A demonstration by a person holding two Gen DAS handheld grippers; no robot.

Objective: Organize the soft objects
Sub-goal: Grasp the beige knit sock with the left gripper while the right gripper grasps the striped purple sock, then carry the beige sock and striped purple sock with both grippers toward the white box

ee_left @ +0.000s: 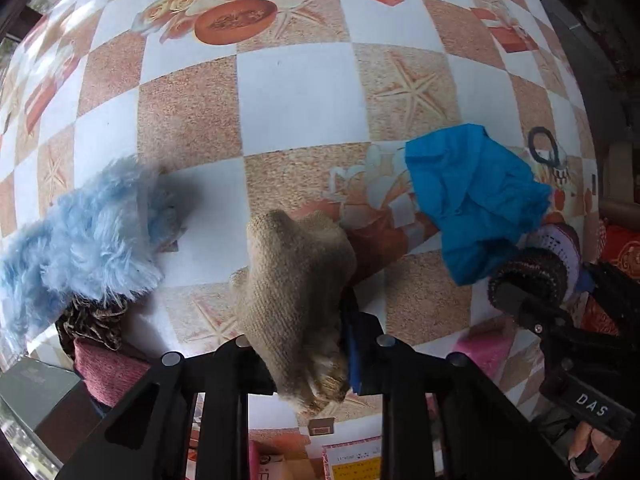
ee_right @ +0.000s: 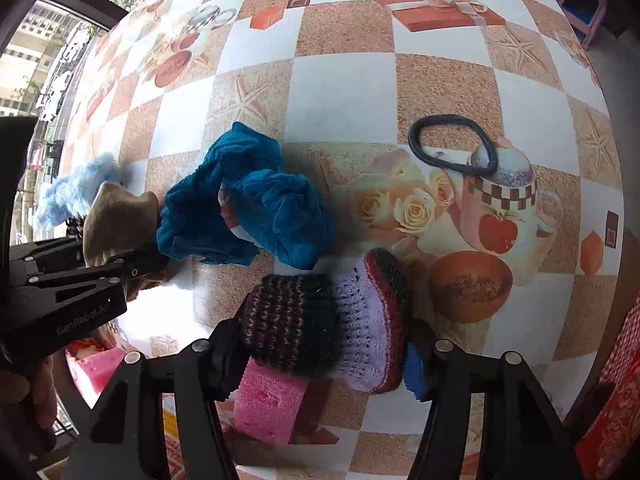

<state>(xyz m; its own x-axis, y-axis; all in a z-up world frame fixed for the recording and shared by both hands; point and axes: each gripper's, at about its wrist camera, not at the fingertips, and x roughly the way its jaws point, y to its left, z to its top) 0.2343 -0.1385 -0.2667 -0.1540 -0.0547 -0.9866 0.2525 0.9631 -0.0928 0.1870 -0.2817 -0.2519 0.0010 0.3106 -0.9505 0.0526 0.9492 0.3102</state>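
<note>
My left gripper [ee_left: 308, 360] is shut on a beige knitted sock [ee_left: 296, 280], which stands up between its fingers above the tablecloth. In the right wrist view that gripper [ee_right: 120, 254] shows at the left with the beige sock [ee_right: 120, 216] in it. My right gripper [ee_right: 324, 356] is shut on a knitted bootie [ee_right: 320, 320], dark striped at the cuff and lilac at the foot. The bootie [ee_left: 548, 256] and right gripper [ee_left: 520, 300] also show at the right of the left wrist view. A crumpled teal cloth [ee_right: 248, 212] lies between the two grippers.
A fluffy light-blue item [ee_left: 88, 232] lies at the left, over a leopard-print scrunchie [ee_left: 92, 324] and a dusky pink cloth [ee_left: 108, 372]. A black hair band [ee_right: 452, 144] lies beyond the bootie. A pink sponge [ee_right: 268, 404] sits under the right gripper. The table edge [ee_right: 600, 320] runs at the right.
</note>
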